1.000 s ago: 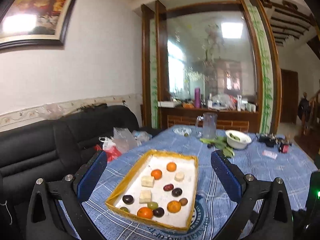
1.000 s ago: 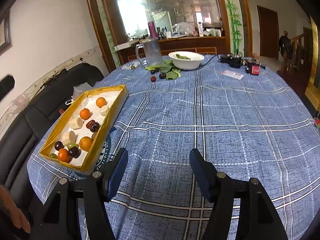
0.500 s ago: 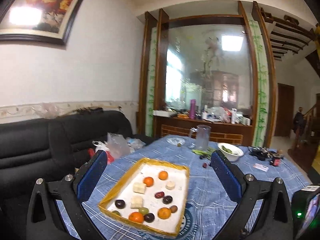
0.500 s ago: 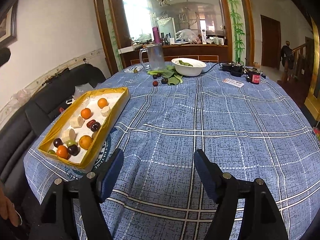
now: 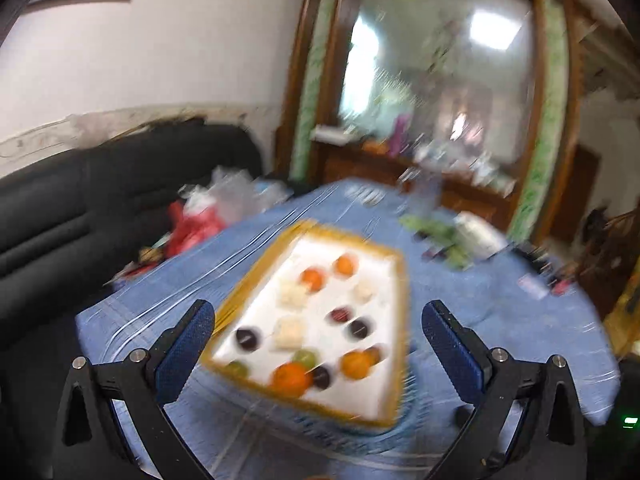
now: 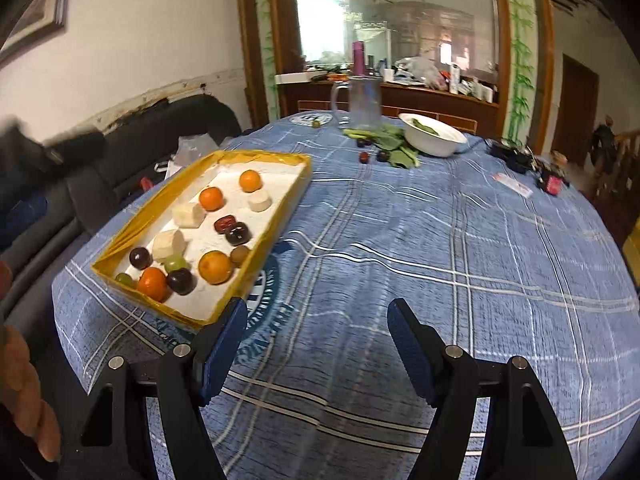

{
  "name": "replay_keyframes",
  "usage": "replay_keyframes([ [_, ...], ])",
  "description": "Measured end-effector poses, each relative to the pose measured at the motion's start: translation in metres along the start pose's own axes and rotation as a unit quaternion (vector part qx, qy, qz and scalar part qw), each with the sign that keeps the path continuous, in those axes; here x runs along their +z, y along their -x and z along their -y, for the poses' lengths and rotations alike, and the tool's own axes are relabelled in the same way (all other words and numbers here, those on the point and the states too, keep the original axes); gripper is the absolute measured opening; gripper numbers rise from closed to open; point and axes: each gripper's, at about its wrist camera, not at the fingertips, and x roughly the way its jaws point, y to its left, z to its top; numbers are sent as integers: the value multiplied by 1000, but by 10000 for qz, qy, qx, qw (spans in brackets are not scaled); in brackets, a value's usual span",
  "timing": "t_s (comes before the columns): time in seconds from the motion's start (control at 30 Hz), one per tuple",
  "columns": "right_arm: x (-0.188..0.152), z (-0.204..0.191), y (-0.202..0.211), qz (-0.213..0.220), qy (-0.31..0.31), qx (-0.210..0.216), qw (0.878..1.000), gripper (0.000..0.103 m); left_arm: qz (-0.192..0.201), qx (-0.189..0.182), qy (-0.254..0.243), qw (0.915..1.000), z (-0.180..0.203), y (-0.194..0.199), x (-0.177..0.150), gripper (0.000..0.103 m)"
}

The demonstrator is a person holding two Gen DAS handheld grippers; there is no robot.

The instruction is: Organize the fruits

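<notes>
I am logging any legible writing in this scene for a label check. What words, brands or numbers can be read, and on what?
None can be read in full.
Round dark-blue printed emblem on the blue plaid tablecloth: white lettering, partly under the yellow cardboard tray, too distorted to read.
Second round emblem by the clear plastic jug: too small.
Small white card: unreadable.
Left wrist view: too blurred throughout.

The left wrist camera looks down and forward over the yellow tray (image 5: 394,320) from near, between its wide-apart tongs (image 5: 318,354) — this view is blurred. The right wrist camera stands more to the right, above the blue counter (image 6: 440,248), facing along it toward the wooden cabinet (image 6: 400,96) — both views share the tray (image 6: 288,200).
</notes>
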Motion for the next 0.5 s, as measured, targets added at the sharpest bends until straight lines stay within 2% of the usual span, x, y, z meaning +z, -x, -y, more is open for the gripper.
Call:
replay_keyframes([
  [0.17,2,-19,-3,-59,303,-192,9993,77,-383,-228,207,9988,-14,-19,-8,103],
  [0.5,4,-38,-15,-203,447,-237,9985,78,-341,-42,138,9993,-28,-26,-7,103],
])
